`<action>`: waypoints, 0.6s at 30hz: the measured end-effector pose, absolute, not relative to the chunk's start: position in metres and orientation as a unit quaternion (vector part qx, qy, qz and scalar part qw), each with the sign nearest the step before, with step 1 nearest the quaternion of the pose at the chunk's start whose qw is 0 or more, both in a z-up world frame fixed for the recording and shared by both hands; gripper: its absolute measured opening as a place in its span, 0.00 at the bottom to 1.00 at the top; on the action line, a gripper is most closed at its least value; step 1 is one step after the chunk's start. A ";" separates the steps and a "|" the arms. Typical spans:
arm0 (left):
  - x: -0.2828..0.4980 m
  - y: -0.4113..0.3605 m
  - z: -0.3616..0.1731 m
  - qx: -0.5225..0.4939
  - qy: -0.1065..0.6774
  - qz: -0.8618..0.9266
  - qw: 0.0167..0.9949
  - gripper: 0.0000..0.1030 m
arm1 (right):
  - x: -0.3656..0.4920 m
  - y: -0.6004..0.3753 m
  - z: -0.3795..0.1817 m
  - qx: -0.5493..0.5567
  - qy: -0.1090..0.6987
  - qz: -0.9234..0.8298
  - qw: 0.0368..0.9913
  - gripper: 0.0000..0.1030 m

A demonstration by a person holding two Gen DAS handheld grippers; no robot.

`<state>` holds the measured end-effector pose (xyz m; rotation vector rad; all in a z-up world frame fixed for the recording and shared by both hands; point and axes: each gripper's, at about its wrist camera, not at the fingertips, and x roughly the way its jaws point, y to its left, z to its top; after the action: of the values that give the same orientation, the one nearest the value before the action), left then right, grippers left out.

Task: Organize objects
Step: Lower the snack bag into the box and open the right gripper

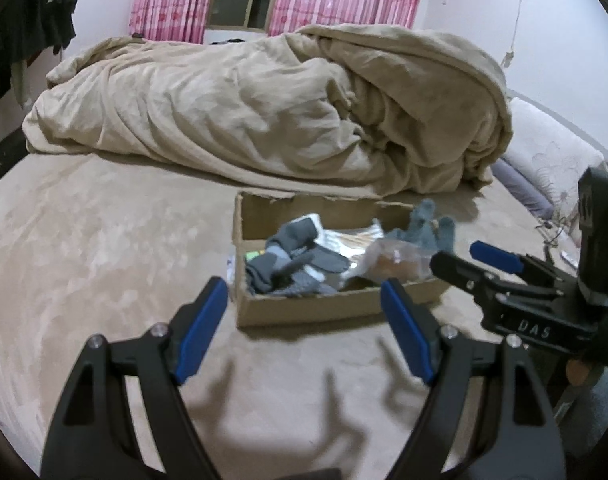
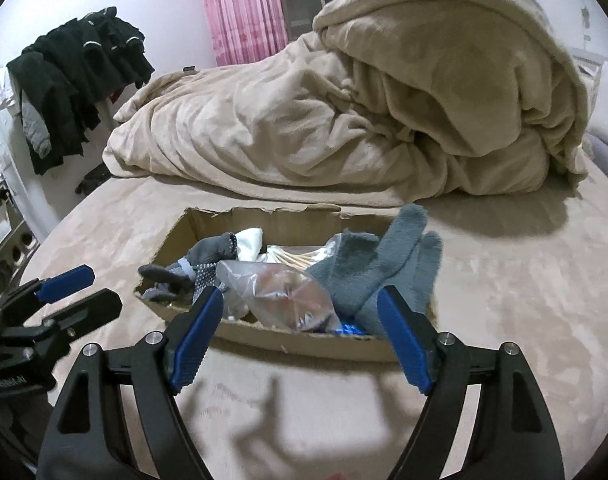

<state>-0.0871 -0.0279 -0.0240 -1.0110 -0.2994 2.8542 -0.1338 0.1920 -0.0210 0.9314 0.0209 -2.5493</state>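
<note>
Beige bedspread (image 1: pixel 104 240) carries a cardboard box (image 2: pixel 304 342) holding grey gloves (image 2: pixel 383 268), a clear bag (image 2: pixel 276 292) and cotton swabs (image 2: pixel 300 258). Just short of it hover the left gripper (image 1: pixel 304 332) and right gripper (image 2: pixel 300 340), both spread wide and empty; behind it lies a rumpled duvet (image 1: pixel 264 112).

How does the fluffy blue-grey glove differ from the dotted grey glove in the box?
The fluffy glove is plush, blue-grey, and leans over the right rim of the box, fingers up. The dotted glove is thin knit, darker grey with grip dots, and lies crumpled at the left end. Both sit in the box, ungripped.
</note>
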 end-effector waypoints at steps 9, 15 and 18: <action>-0.056 -0.010 -0.038 -0.342 -0.075 0.936 0.032 0.78 | -0.088 0.220 -0.023 0.331 0.026 -0.920 0.210 0.81; -0.031 -0.006 -0.049 -0.338 -0.094 0.936 0.023 0.78 | -0.058 0.243 -0.034 0.340 0.024 -0.920 0.193 0.81; -0.021 0.000 -0.048 -0.326 -0.085 0.941 0.021 0.78 | -0.047 0.249 -0.037 0.348 0.013 -0.916 0.200 0.81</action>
<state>-0.0208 0.0003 -0.0476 -1.0101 -0.2645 2.9186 -0.0472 0.2490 -0.0373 0.9715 0.0353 -2.5606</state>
